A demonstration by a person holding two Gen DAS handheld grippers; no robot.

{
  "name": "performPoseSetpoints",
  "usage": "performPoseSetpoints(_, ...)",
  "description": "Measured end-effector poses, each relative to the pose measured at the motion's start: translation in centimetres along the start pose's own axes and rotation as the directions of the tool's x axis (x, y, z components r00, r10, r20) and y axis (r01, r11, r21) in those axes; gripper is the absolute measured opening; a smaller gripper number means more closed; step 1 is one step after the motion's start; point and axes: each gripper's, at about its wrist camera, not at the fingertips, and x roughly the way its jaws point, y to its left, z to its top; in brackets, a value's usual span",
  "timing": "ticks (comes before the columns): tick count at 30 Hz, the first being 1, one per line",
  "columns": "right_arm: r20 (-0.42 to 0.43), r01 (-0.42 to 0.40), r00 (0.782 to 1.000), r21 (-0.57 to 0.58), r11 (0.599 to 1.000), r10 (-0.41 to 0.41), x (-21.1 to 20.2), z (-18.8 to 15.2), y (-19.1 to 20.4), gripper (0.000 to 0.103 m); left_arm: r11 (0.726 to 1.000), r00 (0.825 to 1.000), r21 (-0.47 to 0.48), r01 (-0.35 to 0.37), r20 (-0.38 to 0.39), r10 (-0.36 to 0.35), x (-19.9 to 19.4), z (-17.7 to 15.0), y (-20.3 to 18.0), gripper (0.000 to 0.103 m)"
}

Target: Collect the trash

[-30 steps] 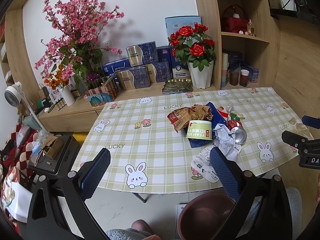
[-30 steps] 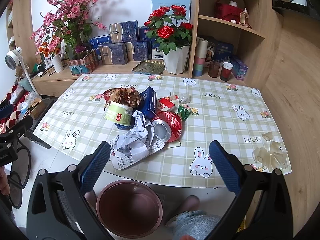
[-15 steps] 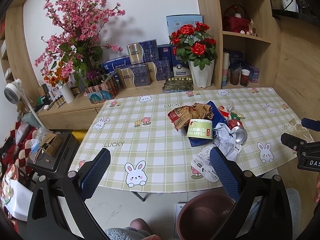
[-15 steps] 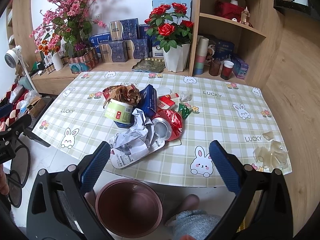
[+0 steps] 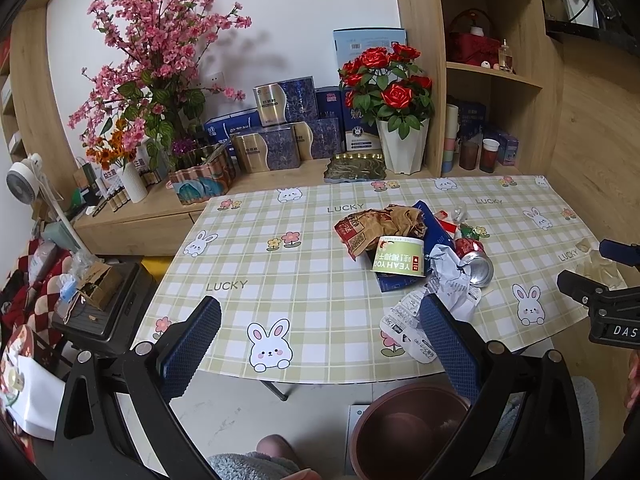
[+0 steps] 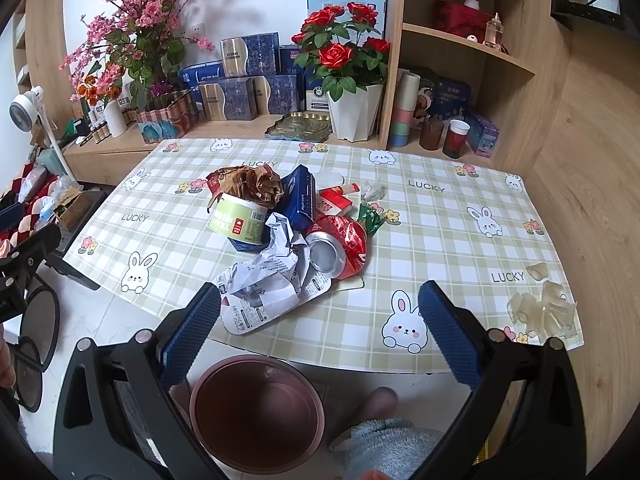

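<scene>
The table (image 6: 460, 216) under its checked cloth ends in a near edge just ahead of both grippers. Below that edge on the floor stands the brown bin (image 6: 256, 412), under and between the right gripper's fingers, mouth up and unobstructed. Wide bare cloth lies ahead-left of the left gripper (image 5: 320, 340) and ahead-right of the right gripper (image 6: 320, 332).

The trash pile sits ahead of the right gripper and ahead-right of the left. A white crumpled wrapper (image 6: 268, 280) overhangs the near edge, just beyond the right gripper's left finger. Behind it lie a crushed red can (image 6: 336, 248), a green paper cup (image 6: 238, 222) on its side, a brown crumpled bag (image 6: 248, 182) and a blue carton (image 6: 300, 196), all touching. Clear plastic scraps (image 6: 540, 308) lie well apart, to the far right by the table's edge.

Both grippers hang short of the table with fingers spread wide, holding and touching nothing.

Against the frame a second ago, both views are nearly the same; the pile and the bin have not moved.
</scene>
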Motion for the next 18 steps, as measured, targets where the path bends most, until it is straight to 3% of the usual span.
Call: performPoseSetpoints(18,0.0,-0.001,1.0,-0.009,1.0,0.001,0.14,-0.31,0.46,0.097,1.0,1.0,-0.012,0.014,-0.024,-0.014,0.09,-0.18,-0.04,0.097)
